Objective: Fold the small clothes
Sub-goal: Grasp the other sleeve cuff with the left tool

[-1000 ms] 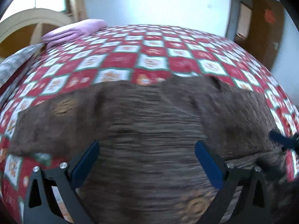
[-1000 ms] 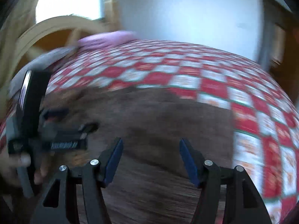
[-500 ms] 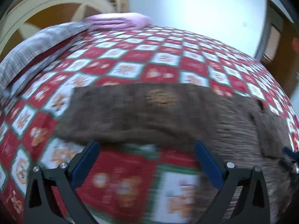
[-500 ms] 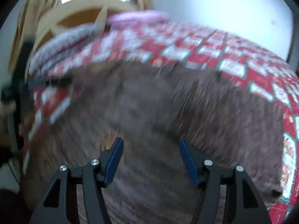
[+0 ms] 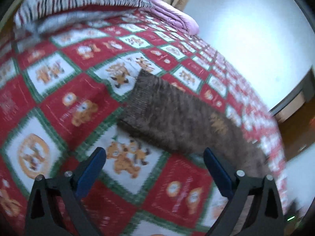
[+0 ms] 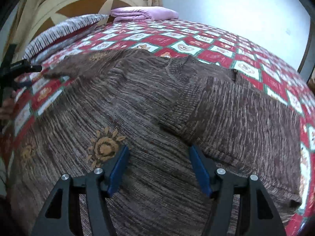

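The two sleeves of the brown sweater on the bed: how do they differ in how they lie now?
The left sleeve lies stretched straight out onto the quilt, its ribbed cuff flat on the checks. The right sleeve is folded in over the sweater body, its cuff resting on the knit. Both are the same streaky brown knit with ribbed cuffs, and neither gripper holds either.

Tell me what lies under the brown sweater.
The brown sweater lies spread on the red checked quilt, which shows around its edges. Anything else beneath is covered.
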Demonstrator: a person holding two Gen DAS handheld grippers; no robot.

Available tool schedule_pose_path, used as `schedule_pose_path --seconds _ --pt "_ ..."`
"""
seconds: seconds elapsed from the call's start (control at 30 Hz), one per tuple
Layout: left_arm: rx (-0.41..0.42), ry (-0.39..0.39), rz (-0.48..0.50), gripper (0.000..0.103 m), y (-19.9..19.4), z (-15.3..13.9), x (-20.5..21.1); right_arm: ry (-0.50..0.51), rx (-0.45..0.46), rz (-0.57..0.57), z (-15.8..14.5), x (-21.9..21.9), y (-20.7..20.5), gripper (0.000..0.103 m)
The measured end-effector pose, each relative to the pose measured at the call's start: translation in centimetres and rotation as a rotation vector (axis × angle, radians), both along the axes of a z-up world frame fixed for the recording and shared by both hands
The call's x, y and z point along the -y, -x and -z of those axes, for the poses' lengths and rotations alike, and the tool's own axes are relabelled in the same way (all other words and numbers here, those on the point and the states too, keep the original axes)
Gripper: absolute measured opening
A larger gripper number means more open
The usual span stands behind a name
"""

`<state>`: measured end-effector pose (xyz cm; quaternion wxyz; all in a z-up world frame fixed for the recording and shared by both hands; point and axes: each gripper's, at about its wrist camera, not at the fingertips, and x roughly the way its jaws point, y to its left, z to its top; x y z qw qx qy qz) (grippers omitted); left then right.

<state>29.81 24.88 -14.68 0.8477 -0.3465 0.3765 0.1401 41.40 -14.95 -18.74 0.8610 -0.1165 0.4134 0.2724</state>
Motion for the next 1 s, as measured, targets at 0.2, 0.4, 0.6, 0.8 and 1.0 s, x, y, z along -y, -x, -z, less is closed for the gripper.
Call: schedule_pose_path --seconds 0.2,0.4,0.6,0.8,1.0 --pt "0.071 0.197 -0.029 0.094 -0.9 0.8 -0.8 0.022 0.030 0.010 0.0 -0.2 1.3 0.068" --pt "0.108 0.280 -0.080 0.091 -1.6 2.5 -1.8 0.032 0.042 0.024 -0.1 -0.1 1.5 0.072" --pt "0.142 0.252 -0.098 0.083 -2.9 2.7 -2.8 0.040 0.050 0.031 -0.1 -0.1 1.6 0.074" --pt "0.119 0.167 -0.114 0.025 -3.4 3.2 -3.5 0.048 0.058 0.038 -0.1 -0.2 1.6 0.076" --pt "0.095 0.144 -0.076 0.008 -3.5 3.1 -4.2 0.042 0.060 0.057 -0.5 0.1 1.6 0.076"
